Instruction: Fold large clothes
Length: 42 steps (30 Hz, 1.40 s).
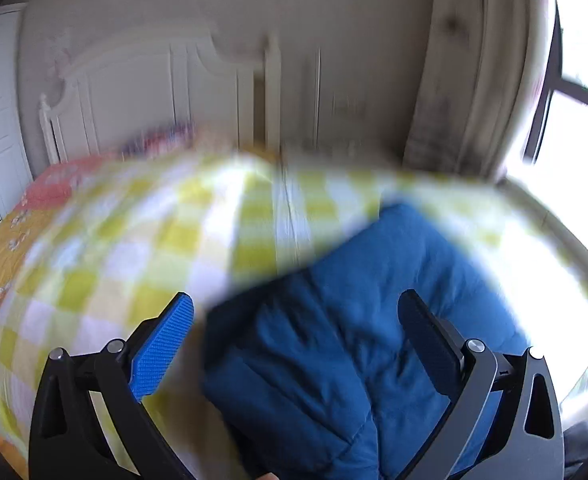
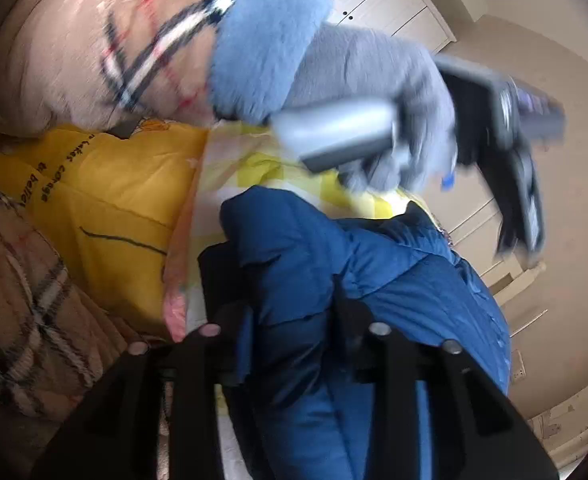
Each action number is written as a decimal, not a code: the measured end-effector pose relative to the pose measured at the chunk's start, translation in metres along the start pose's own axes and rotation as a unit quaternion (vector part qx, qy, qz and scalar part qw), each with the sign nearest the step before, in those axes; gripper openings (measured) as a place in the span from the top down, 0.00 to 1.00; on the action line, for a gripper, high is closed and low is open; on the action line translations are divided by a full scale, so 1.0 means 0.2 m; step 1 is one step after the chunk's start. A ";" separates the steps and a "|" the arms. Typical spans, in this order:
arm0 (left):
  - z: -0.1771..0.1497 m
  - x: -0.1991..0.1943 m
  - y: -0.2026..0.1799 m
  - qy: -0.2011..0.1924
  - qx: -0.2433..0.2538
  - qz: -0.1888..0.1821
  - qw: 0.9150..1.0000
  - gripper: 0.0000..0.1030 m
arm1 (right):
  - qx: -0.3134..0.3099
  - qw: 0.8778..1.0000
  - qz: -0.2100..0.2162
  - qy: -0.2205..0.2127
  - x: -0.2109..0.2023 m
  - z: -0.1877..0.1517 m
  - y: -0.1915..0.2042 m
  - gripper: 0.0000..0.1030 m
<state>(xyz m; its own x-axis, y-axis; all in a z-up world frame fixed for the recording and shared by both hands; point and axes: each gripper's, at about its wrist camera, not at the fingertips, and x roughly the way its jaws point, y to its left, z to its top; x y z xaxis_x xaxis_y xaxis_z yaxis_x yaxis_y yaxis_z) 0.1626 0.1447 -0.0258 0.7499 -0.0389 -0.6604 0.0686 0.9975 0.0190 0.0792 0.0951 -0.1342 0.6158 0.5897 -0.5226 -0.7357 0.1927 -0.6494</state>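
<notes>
Blue padded jacket [image 2: 394,280] bunched between the right gripper [image 2: 290,320] pads; left gripper [image 1: 294,312] spread wide, empty.

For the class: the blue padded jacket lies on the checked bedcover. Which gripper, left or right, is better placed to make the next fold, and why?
Probably the right gripper: its fingers straddle a bunched fold of the blue padded jacket, ready to pull it over. The left gripper is wide open above the jacket, gripping nothing.
</notes>
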 end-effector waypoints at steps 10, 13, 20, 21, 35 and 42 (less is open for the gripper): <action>-0.21 0.16 0.08 0.008 -0.064 -0.007 0.998 0.04 | 0.225 0.971 -0.004 -0.078 -0.38 -0.07 -0.65 0.41; -0.22 0.16 0.09 0.004 -0.071 -0.013 0.997 0.04 | 0.316 0.947 -0.052 -0.037 -0.24 -0.20 -1.02 0.51; -0.23 0.17 0.14 -0.002 -0.087 -0.023 0.996 0.04 | 0.408 0.907 0.005 0.108 0.44 -0.48 -1.46 0.74; -0.23 0.18 0.14 -0.003 -0.094 -0.021 0.995 0.04 | 0.404 0.905 0.027 0.134 0.57 -0.53 -1.44 0.74; -0.27 0.22 0.22 0.006 -0.140 -0.056 0.989 0.04 | 0.460 0.875 -0.013 0.150 0.64 -0.65 -1.60 0.70; -0.27 0.22 0.23 0.006 -0.142 -0.054 0.988 0.04 | 0.396 0.888 -0.037 0.229 0.70 -0.58 -1.55 0.71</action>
<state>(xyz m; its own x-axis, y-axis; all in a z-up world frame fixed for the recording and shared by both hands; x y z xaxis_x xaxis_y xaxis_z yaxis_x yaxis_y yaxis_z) 0.1637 0.1929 -0.0938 0.7400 -0.1479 -0.6561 -0.0403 0.9640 -0.2628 0.4264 0.0277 -0.0702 0.5875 0.2067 -0.7824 -0.5442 0.8165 -0.1929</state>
